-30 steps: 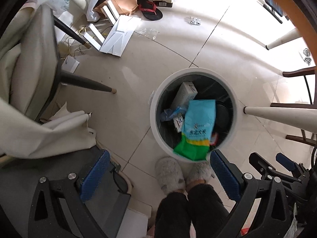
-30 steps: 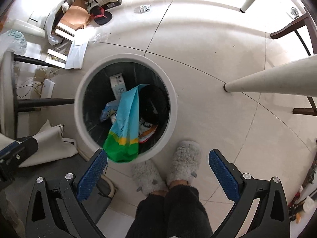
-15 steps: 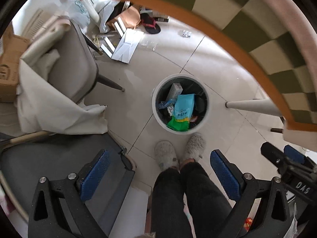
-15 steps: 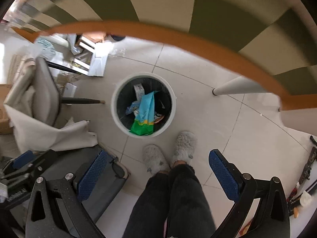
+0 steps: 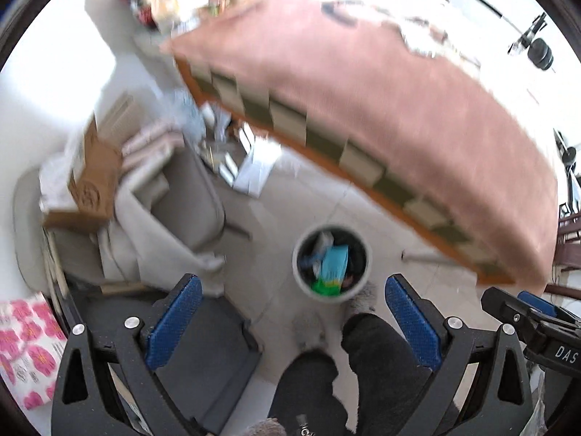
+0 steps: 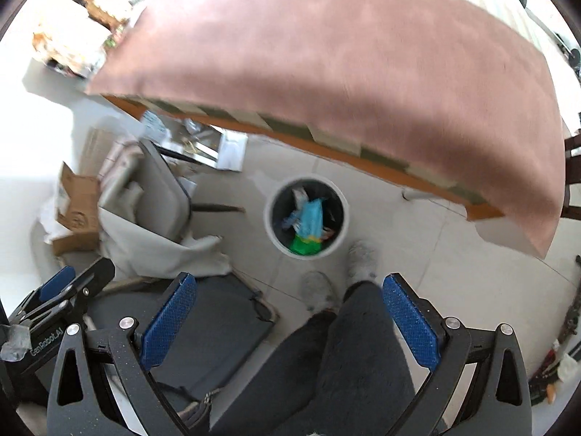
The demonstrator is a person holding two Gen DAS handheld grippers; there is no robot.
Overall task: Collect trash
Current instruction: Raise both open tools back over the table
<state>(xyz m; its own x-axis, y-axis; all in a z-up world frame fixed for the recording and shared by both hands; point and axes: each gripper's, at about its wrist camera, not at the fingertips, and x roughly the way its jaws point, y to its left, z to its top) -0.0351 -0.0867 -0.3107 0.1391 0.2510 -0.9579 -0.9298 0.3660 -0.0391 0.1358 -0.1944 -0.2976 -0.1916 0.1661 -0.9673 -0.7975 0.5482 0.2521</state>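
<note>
1. The left tool (image 5: pixel 288 321) is spread wide with nothing between its blue pads; the right tool (image 6: pixel 287 321) is likewise wide apart and empty. Both look down from above the level of the worktop.

2. Below them stand the person's dark-trousered legs (image 6: pixel 326 363) and grey slippers (image 6: pixel 357 258) on the tiled floor (image 6: pixel 417 254).

3. Just ahead of the slippers is the round white bin (image 6: pixel 268 218) (on the floor, near the worktop's edge). In it lies a blue-and-green bag (image 6: pixel 308 227), with a small carton (image 5: pixel 323 241) and other wrappers beside it.

4. The bag looks like thin plastic film: light, soft and likely slippery. I would pinch it at a flat edge or a gathered corner, not the middle. The carton is stiffer and should take a squeeze across its narrow sides.

5. Further out, a grey chair (image 6: pixel 159 196) draped with cloth (image 6: pixel 156 254) stands left of the bin, and a cardboard box (image 6: pixel 78 207) beyond it. White paper sheets (image 5: pixel 256 170) lie on the floor (flimsy, probably hard to lift flat; take an edge).

6. The worktop under a pink cloth (image 6: pixel 363 72) fills the upper view; blur hides what lies on its far side.
</note>
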